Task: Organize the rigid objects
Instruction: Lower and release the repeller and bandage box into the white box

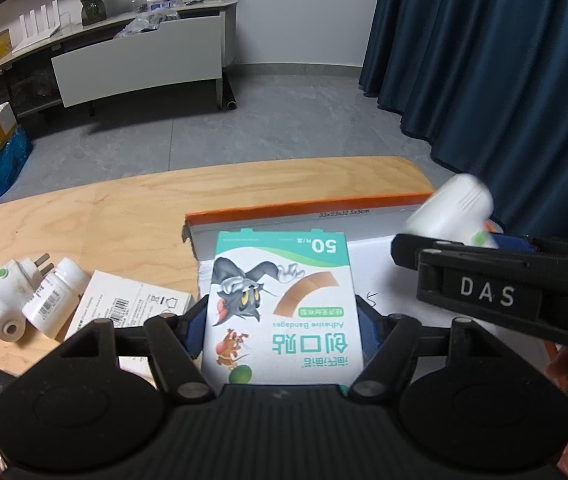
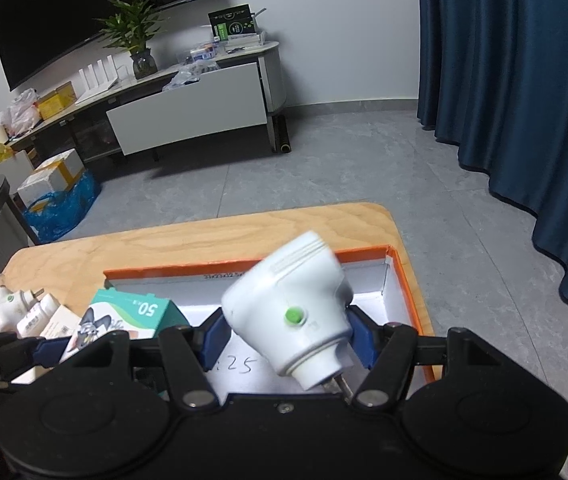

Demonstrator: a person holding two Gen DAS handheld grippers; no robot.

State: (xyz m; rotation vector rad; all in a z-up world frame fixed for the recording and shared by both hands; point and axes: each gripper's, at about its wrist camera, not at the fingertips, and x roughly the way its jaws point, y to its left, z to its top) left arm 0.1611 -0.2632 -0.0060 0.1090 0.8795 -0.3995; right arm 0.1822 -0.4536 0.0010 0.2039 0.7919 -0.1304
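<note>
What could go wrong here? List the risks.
1. The white plug-in device sits tilted and blurred between the right gripper pads; it may slip into the orange-rimmed box.
2. The left gripper, holding the bandage box, is close by; they could collide.

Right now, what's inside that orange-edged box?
The box shows a white floor with handwriting. The bandage pack and white plug-in device, each between gripper fingers, hover over it and hide part of the floor.
</note>
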